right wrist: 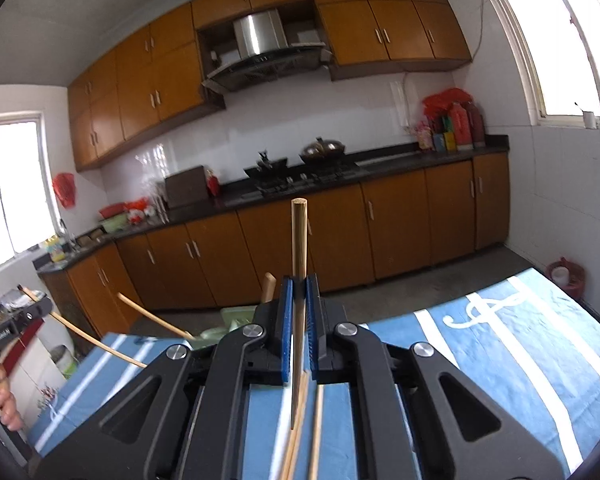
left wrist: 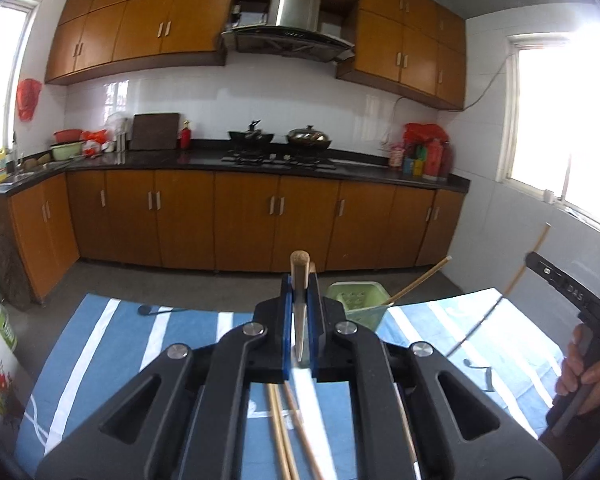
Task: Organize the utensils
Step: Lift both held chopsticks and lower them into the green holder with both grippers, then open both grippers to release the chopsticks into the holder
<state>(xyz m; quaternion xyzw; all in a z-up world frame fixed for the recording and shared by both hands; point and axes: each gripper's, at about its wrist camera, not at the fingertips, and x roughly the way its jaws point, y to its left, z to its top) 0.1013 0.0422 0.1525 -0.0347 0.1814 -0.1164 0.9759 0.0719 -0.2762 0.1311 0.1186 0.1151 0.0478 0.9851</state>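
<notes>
My left gripper (left wrist: 300, 280) is shut on a knife (left wrist: 300, 300) with a wooden handle, held upright above the blue striped cloth (left wrist: 100, 340). My right gripper (right wrist: 299, 284) is shut on a wooden chopstick (right wrist: 299, 248), also upright. A green utensil basket (left wrist: 358, 300) stands at the table's far edge with a chopstick (left wrist: 420, 280) leaning in it; it also shows in the right wrist view (right wrist: 232, 322). Loose chopsticks (left wrist: 284, 432) lie on the cloth below the left gripper, and more (right wrist: 312, 428) lie below the right one.
A dark spoon (left wrist: 156, 310) lies on the cloth at the far left. The right gripper and hand (left wrist: 580, 320) show at the right edge. Kitchen cabinets and a counter (left wrist: 260, 160) with a stove stand beyond the table. A window (left wrist: 560, 120) is at the right.
</notes>
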